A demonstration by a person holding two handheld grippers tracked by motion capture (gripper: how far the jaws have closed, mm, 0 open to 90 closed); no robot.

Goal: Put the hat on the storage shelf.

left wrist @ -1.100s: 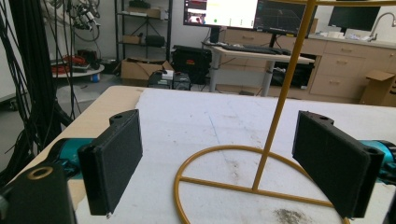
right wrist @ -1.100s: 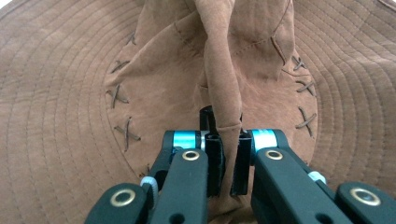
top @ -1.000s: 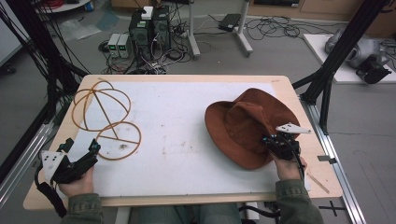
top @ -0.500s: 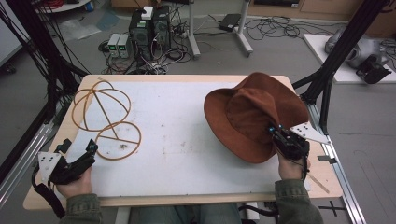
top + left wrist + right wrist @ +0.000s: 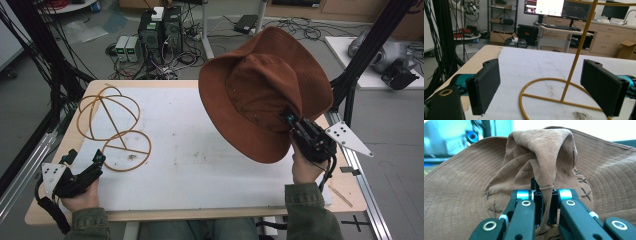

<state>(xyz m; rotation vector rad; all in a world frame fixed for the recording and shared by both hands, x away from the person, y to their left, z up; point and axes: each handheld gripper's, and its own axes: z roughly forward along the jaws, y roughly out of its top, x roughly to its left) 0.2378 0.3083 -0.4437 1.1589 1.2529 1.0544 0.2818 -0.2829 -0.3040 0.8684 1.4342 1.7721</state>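
Observation:
A brown wide-brimmed hat point(image 5: 260, 90) hangs lifted above the right half of the table, tilted with its crown toward the camera. My right gripper point(image 5: 291, 121) is shut on a fold of the crown; the right gripper view has the cloth of the hat point(image 5: 544, 162) pinched between the black jaws of that gripper point(image 5: 545, 206). A yellow wire hat stand point(image 5: 111, 125) rests on the white mat at the left. My left gripper point(image 5: 86, 159) lies near the front left corner, open, its jaws on either side of the stand's base ring point(image 5: 549, 97) without touching it.
The white mat point(image 5: 200, 160) covers a wooden table point(image 5: 80, 100). Black frame posts point(image 5: 360, 60) stand at both sides. Computers and cables lie on the floor beyond the far edge. A desk with monitors point(image 5: 556, 7) stands farther back.
My right gripper has risen with the hat, which has left the table and now hangs high over the right side. The left gripper has stayed in place.

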